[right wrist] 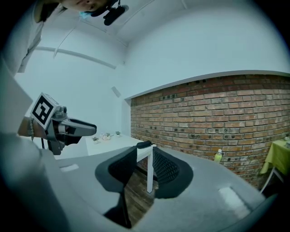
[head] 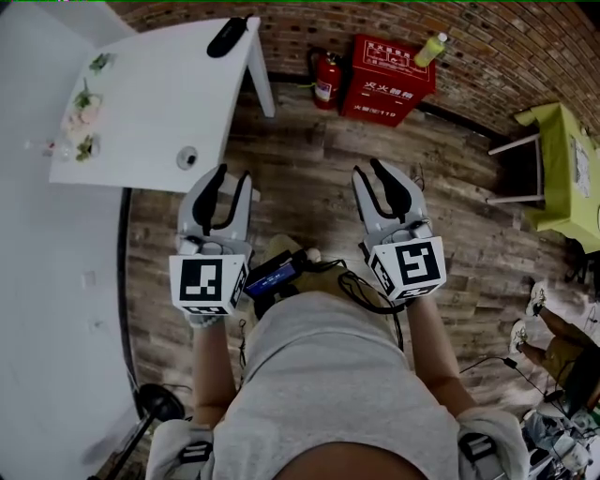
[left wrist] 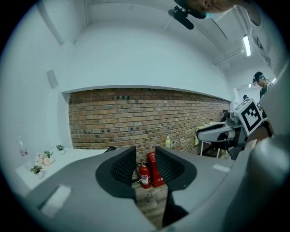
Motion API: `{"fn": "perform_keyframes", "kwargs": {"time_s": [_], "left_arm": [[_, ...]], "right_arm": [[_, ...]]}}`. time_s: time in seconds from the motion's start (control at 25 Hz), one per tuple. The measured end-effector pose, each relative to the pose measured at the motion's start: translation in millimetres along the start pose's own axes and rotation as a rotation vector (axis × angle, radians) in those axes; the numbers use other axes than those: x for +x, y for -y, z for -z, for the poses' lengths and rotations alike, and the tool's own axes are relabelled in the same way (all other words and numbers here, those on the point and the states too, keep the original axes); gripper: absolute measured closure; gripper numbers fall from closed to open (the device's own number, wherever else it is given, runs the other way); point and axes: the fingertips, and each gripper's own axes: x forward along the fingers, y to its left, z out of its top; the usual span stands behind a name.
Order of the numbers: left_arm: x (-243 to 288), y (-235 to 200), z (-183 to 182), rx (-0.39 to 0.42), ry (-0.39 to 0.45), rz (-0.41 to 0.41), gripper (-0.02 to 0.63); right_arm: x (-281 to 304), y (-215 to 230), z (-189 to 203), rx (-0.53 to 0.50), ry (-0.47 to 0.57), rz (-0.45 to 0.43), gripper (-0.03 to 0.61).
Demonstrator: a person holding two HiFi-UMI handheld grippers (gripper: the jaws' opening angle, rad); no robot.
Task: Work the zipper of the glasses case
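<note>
One dark glasses case [head: 228, 36] lies at the far corner of the white counter [head: 159, 103], close to the brick wall [head: 309, 23]. We hold both tongs over the wooden floor [head: 309, 159], well apart from the glasses case. The left tongs [head: 232, 175] are released, jaws apart, with nothing between them. The right tongs [head: 368, 170] are likewise released and empty. Beyond them, a red fire extinguisher [head: 325, 79] stands beside a red cabinet [head: 392, 67], which carries a yellow-green bottle [head: 431, 49]. Small potted plants [head: 84, 112] sit near the counter's left edge.

Glasses case [head: 228, 36] on the table [head: 159, 94], far corner — extinguisher [head: 325, 79] to its right, beside the box [head: 389, 80].
</note>
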Motion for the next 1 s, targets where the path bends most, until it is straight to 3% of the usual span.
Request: {"fn": "perform_keyframes", "kwargs": {"time_s": [0.48, 1.0], "left_arm": [[32.6, -0.2, 3.5, 0.011, -0.002, 0.032, 0.482], [119.9, -59.7, -6.4, 0.011, 0.005, 0.058, 0.479]], "right_arm": [[21.0, 12.7, 4.1, -0.023, -0.004, 0.009, 0.469], [120.9, 42.0, -16.1, -0.041, -0.019, 0.012, 0.472]]}}
